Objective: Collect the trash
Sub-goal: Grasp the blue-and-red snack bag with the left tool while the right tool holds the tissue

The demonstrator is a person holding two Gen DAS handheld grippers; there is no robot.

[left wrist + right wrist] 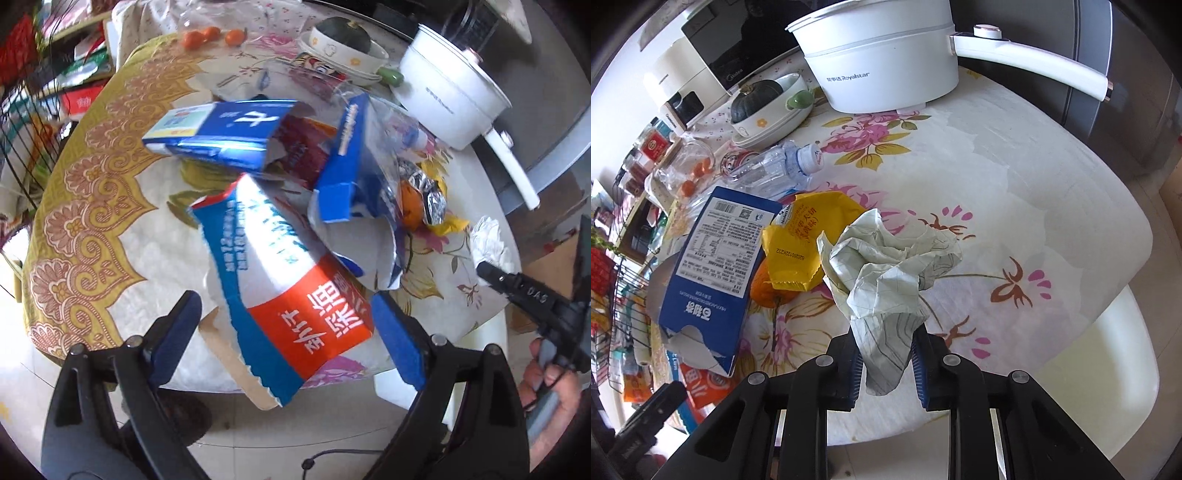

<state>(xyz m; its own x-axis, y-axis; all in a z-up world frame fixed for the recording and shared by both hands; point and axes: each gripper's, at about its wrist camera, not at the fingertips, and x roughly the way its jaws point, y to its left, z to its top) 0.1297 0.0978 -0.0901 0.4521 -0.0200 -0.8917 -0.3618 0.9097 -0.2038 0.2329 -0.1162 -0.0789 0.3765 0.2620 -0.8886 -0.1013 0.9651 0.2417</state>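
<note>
The right gripper (886, 363) is clamped on a crumpled sheet of paper (886, 266), which bunches up above its pads, near the table (1015, 177) edge, beside a yellow wrapper (805, 236). The left gripper (286, 330) stands wide open, its pads either side of a torn red, white and blue carton (280, 295) but not pressing it.

1. White electric pot (882, 70): "Royalstar" on its side wall.
2. Black appliance (716, 48) behind the bowls: "Midea" at its lower edge.
3. Yellow wrapper (809, 236): printed code "B2026012K232" (reading uncertain).
4. Right-hand gripper body (532, 291): embossed "DAS".
</note>
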